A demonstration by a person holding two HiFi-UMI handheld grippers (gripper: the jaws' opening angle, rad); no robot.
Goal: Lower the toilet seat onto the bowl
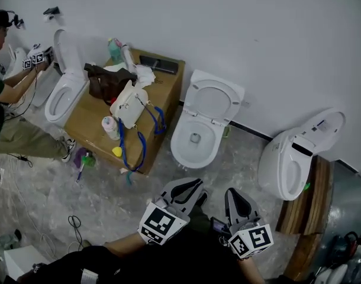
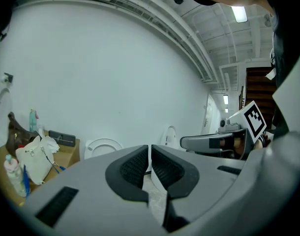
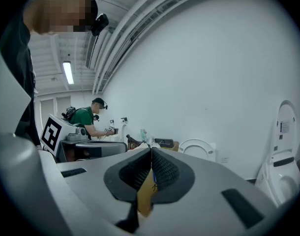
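The toilet seat (image 1: 215,97) stands raised, leaning back toward the white wall (image 1: 257,34) above its white bowl (image 1: 194,137), near the middle of the head view. Grey marbled floor (image 1: 139,194) lies between that bowl and my two claws, which are low in the view and well apart from the toilet.

My left claw (image 1: 190,186) has its jaws pressed together with nothing between them. My right claw (image 1: 234,194) is just beside it, also closed and empty.

Just left of the bowl is a low wooden table (image 1: 92,120). It carries a white handbag (image 1: 128,105) with a blue strap (image 1: 139,142), a brown bag (image 1: 106,80), bottles (image 1: 116,51) near the wall and a flat dark box (image 1: 158,64). A green and purple brush (image 1: 83,158) lies on the floor beside the table.

Right of the bowl, a second toilet (image 1: 290,161) sits turned sideways by a wooden board (image 1: 313,200).

At the far left, past the table, another person (image 1: 3,76) holds claws at a third toilet (image 1: 65,90).
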